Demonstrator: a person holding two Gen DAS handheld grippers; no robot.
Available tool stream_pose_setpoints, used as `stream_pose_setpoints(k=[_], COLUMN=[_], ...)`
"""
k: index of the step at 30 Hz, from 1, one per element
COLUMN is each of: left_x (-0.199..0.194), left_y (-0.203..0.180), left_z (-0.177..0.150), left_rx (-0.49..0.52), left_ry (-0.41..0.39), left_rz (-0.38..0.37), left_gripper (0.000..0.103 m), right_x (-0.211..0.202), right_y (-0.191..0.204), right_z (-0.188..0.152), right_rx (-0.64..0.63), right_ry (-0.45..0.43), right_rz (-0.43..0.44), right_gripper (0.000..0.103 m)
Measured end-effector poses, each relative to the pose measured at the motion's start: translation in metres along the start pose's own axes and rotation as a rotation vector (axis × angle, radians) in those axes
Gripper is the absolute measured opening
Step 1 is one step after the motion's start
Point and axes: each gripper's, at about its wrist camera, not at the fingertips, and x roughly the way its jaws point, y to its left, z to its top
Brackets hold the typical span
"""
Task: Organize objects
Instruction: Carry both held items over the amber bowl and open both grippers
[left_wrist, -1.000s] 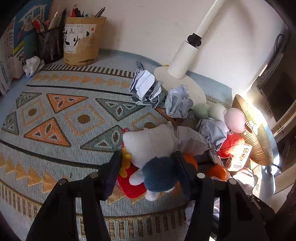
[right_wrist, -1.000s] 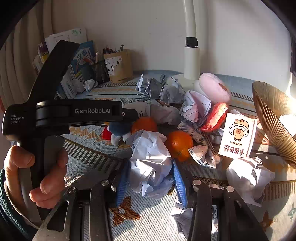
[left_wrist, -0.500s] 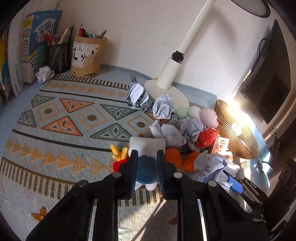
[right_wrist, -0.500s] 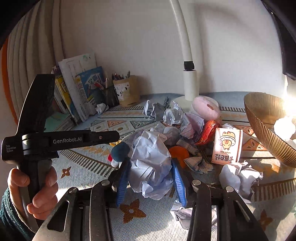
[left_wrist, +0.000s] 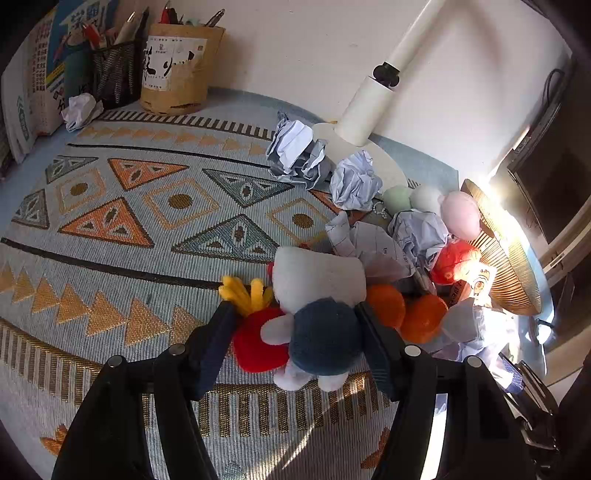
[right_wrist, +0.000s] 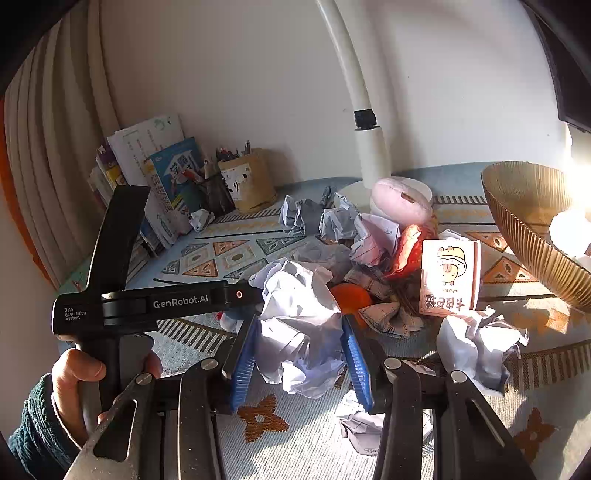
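the left gripper (left_wrist: 295, 325) is straddling the plush toy (left_wrist: 317, 295), its jaws having just been opening; the right finger is grazing the toy's dark blue part while the left finger is standing clear, so nothing is being squeezed. the toy is lying on the patterned mat (left_wrist: 147, 221), on the near side of the lamp base (left_wrist: 369, 158). it is looking soft, light and squashy, unlikely to break, and the firm blue part is looking like the best place to pinch, since the limbs would be flopping.

the right gripper (right_wrist: 299, 347) is clamping a crumpled paper ball (right_wrist: 299, 317) between its blue pads (right_wrist: 243, 358), lifted in front of the lamp base. the paper is seeming nearly weightless and springy, so a light squeeze is probably enough.

between the toy and the lamp base, more paper wads (left_wrist: 354, 181) are piling up. 2 oranges (left_wrist: 406, 314) are touching the toy's right side and could be rolling if nudged. right of the lamp base, a ribbed bowl (right_wrist: 524, 221) is waiting, with a small printed carton (right_wrist: 448, 277) and a red wrapper (right_wrist: 406, 251) in between.
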Motion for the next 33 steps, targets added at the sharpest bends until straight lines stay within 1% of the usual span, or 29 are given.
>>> stream_pose_setpoints(k=[1, 2, 3, 4, 5, 6, 9, 12, 14, 15, 18, 20, 22, 24, 27, 29, 31, 32, 33], left_x=[0.0, 0.0, 0.0, -0.004, -0.011, -0.018, -0.042, -0.067, -0.082, -0.088, -0.096, -0.09, -0.081, -0.065, -0.034, -0.015, -0.002, 0.004, 0.008], left_y=[-0.001, -0.002, -0.005, -0.008, -0.012, -0.014, -0.022, -0.039, -0.055, -0.067, -0.11, -0.142, -0.174, -0.205, -0.236, -0.25, -0.261, -0.265, -0.267], left_z=[-0.001, -0.002, -0.003, -0.004, -0.006, -0.006, -0.006, -0.003, 0.001, 0.004, 0.012, 0.02, 0.027, 0.035, 0.043, 0.046, 0.047, 0.047, 0.046], left_rx=[0.009, 0.027, 0.048, 0.072, 0.097, 0.11, 0.12, 0.155, 0.18, 0.198, 0.253, 0.286, 0.319, 0.353, 0.361, 0.368, 0.382, 0.392, 0.394], left_ry=[-0.008, -0.01, -0.012, -0.026, -0.057, -0.071, -0.117, -0.16, -0.191, -0.206, -0.236, -0.237, -0.236, -0.232, -0.192, -0.179, -0.171, -0.171, -0.173], left_rz=[0.006, 0.018, 0.028, 0.042, 0.055, 0.043, 0.046, 0.014, -0.018, -0.045, -0.142, -0.201, -0.25, -0.28, -0.319, -0.315, -0.312, -0.305, -0.293], left_gripper=[0.064, 0.062, 0.056, 0.052, 0.034, 0.027, 0.027, 0.027, 0.027, 0.027, 0.027, 0.027, 0.027, 0.028, 0.028, 0.028, 0.029, 0.032, 0.042], right_x=[0.0, 0.0, -0.001, -0.001, -0.003, -0.005, -0.015, -0.024, -0.045, -0.061, -0.115, -0.149, -0.17, -0.175, -0.166, -0.156, -0.146, -0.143, -0.14], right_y=[-0.001, -0.001, -0.002, -0.003, -0.003, -0.003, -0.005, -0.017, -0.031, -0.039, -0.075, -0.103, -0.13, -0.155, -0.183, -0.193, -0.2, -0.203, -0.206], right_z=[0.0, 0.0, 0.0, 0.0, 0.0, 0.0, 0.001, 0.002, 0.006, 0.009, 0.025, 0.036, 0.045, 0.054, 0.062, 0.067, 0.068, 0.07, 0.072], right_rx=[0.002, 0.005, 0.008, 0.012, 0.014, 0.017, 0.033, 0.09, 0.136, 0.156, 0.21, 0.256, 0.298, 0.311, 0.323, 0.327, 0.326, 0.326, 0.326], right_ry=[0.0, -0.001, -0.001, -0.004, -0.012, -0.025, -0.065, -0.065, -0.102, -0.133, -0.251, -0.325, -0.358, -0.345, -0.292, -0.261, -0.241, -0.232, -0.221], right_rz=[0.003, 0.003, 0.003, 0.003, 0.0, -0.004, 0.003, 0.007, 0.011, -0.001, -0.099, -0.202, -0.292, -0.344, -0.393, -0.412, -0.411, -0.413, -0.42], right_gripper=[0.043, 0.043, 0.043, 0.043, 0.043, 0.043, 0.043, 0.043, 0.043, 0.043, 0.043, 0.043, 0.043, 0.043, 0.043, 0.043, 0.043, 0.045, 0.05])
